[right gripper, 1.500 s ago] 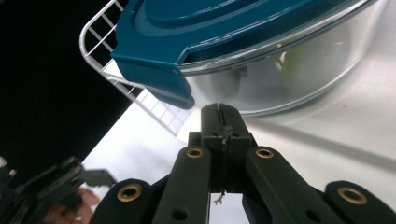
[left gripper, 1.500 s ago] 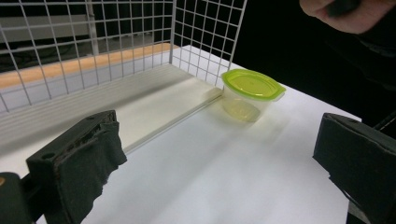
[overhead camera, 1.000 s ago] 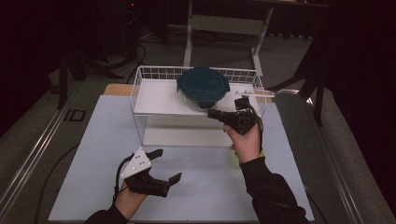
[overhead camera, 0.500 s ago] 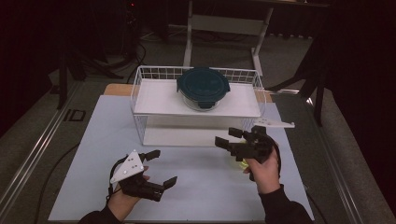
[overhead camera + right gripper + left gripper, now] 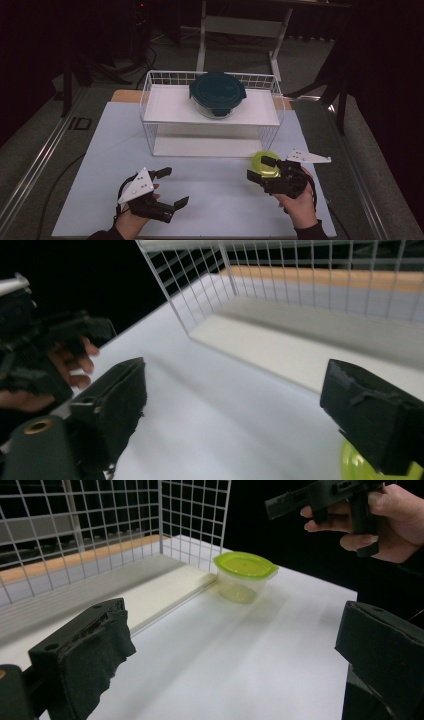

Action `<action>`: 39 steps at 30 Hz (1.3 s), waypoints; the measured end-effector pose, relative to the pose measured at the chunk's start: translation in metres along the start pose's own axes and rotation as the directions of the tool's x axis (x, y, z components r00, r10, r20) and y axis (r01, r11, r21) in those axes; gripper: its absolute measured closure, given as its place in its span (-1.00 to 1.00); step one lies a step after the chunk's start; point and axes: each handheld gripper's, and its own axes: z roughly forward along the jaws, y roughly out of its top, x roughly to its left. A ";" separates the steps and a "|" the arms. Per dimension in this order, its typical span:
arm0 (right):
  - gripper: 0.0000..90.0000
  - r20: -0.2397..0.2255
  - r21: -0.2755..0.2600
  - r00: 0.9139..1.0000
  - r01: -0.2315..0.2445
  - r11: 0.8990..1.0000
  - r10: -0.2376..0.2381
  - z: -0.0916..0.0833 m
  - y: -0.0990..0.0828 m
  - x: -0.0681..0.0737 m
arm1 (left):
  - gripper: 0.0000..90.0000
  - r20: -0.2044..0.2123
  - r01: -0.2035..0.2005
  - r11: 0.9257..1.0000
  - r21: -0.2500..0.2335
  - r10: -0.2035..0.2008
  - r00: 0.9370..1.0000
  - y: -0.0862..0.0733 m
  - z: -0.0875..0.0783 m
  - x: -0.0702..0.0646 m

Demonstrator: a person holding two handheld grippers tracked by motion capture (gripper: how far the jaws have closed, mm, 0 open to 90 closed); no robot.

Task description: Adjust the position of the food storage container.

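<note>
The right gripper (image 5: 259, 169) hangs just above the small yellow-green container (image 5: 264, 164), which stands on the white table (image 5: 100, 150) close to the front right corner of the wire rack (image 5: 150, 100). Its jaws have just been opening and now stand wide, with nothing pressed between them; in the right gripper view the green lid (image 5: 360, 465) shows only under the right jaw, so the container is not yet centred. I judge that the gripper is lining up to take this container, probably to put it in the rack, as the dark teal-lidded container (image 5: 217, 92) already sits on the upper shelf.

The left gripper (image 5: 167, 187) waits low near the front edge of the table, jaws also wide and empty (it seems to be only resting, out of the way). From the left gripper view the container (image 5: 245, 575) is upright, lid on, beside the rack's lower board.

For moving there is much open table between the two hands and in front of the rack. The tight places are the rack's wire corner, very near the container, and the right edge of the table just behind the right hand (image 5: 297, 205). The lower shelf is free, and the upper one has room left of the teal container.
</note>
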 end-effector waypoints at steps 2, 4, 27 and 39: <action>-0.47 0.031 0.019 0.999 0.023 1.000 -0.024 -0.006 -0.009 -0.006 | -0.97 0.004 -0.002 1.000 0.002 0.002 1.000 0.000 0.001 -0.001; -0.24 0.060 0.028 0.997 0.041 0.999 -0.042 -0.012 -0.014 -0.010 | -0.97 0.013 0.000 1.000 0.000 0.000 1.000 -0.001 0.002 -0.002; 1.00 0.316 0.120 0.948 -0.076 0.990 0.034 -0.041 -0.061 -0.107 | -0.97 0.013 0.003 0.999 -0.035 -0.002 1.000 0.002 0.000 0.000; 1.00 0.324 0.128 0.942 -0.133 0.983 0.085 -0.025 -0.066 -0.124 | -0.97 0.017 0.004 0.999 -0.033 -0.003 1.000 0.001 0.001 -0.001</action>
